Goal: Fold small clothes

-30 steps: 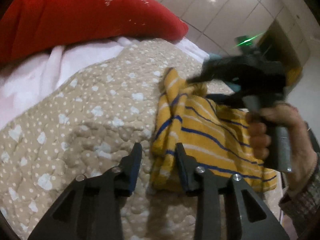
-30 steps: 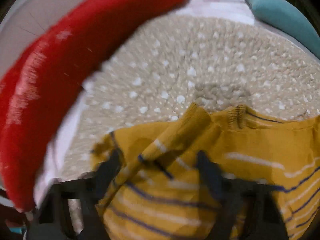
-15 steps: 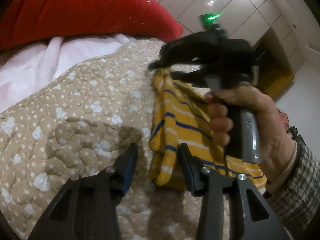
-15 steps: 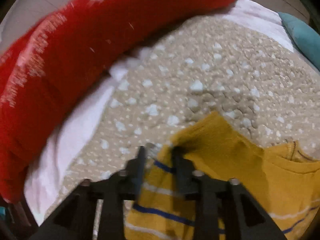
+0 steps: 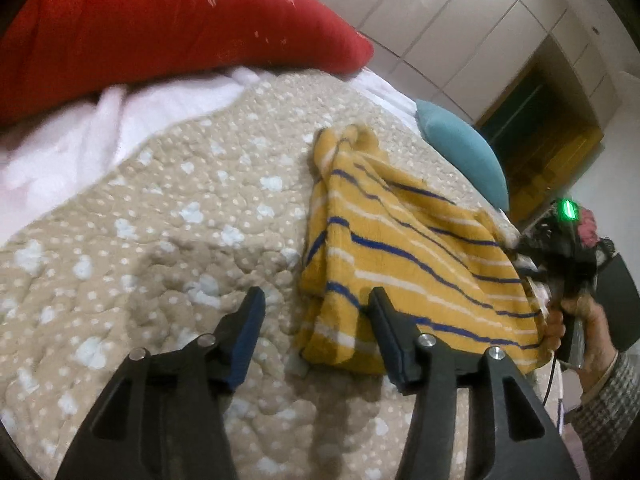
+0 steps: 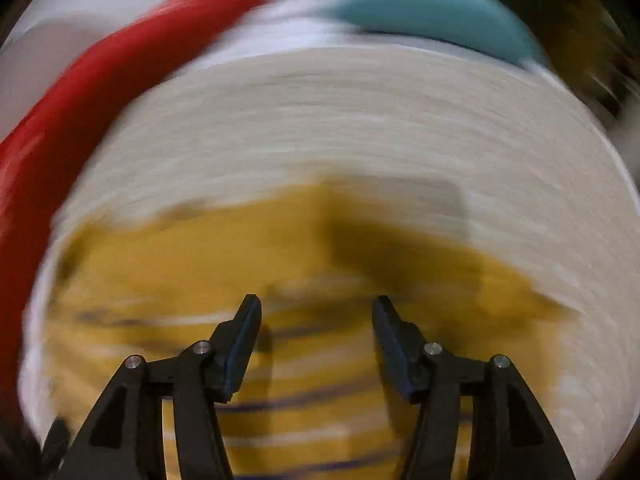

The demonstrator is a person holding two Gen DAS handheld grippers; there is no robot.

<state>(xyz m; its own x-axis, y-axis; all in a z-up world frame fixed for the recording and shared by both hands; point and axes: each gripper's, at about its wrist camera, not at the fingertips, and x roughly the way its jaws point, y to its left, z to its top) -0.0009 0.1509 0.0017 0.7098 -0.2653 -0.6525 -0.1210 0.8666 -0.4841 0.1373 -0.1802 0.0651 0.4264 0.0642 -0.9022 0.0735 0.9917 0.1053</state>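
both tools (image 5: 316, 312) (image 6: 316, 320) opening, empty, over fuzzy striped yellow garment (image 5: 400, 248) on quilted spread (image 5: 160, 220).

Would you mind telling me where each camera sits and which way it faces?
Left wrist: on the left tongs, angled down across the quilt at the yellow striped garment, whose near edge lies between the opening jaws; the right hand shows at right.
Right wrist: on the right tongs, pointing steeply down over the blurred garment, jaws opening with nothing gripped.
Shared: garment, quilt, red pillow, teal cushion.
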